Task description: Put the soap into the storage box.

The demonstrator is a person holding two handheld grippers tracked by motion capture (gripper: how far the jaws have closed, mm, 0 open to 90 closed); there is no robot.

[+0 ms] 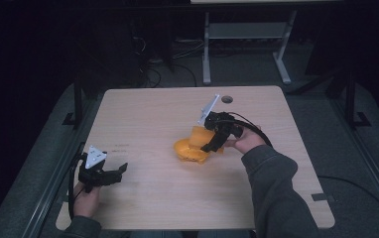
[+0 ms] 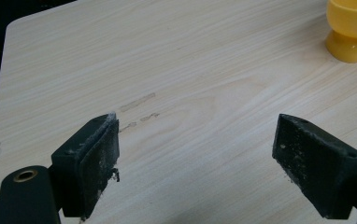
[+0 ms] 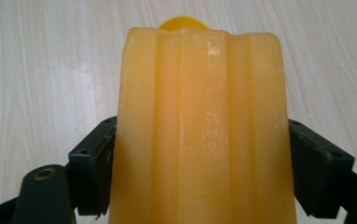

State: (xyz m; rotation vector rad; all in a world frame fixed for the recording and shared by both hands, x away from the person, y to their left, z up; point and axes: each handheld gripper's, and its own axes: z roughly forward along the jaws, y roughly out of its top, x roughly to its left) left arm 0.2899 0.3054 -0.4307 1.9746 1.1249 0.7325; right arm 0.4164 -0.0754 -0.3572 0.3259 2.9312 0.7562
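At the light wooden table's (image 1: 143, 109) near-left edge, the left gripper (image 1: 109, 174) rests with jaws spread wide on nothing. Well to its right, mid-table, the right gripper (image 1: 211, 147) pinches a translucent orange ribbed plastic piece (image 3: 200, 130) between both jaws, touching a round yellow-orange plastic base (image 1: 187, 150) on the tabletop.

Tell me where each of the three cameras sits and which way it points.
High view: above the person's side, looking down on the table; both forearms show.
Left gripper view: on the left tongs, facing bare tabletop, jaws wide apart.
Right gripper view: on the right tongs, whose jaws press a ribbed orange piece.
Shared: all three show the yellow-orange object.
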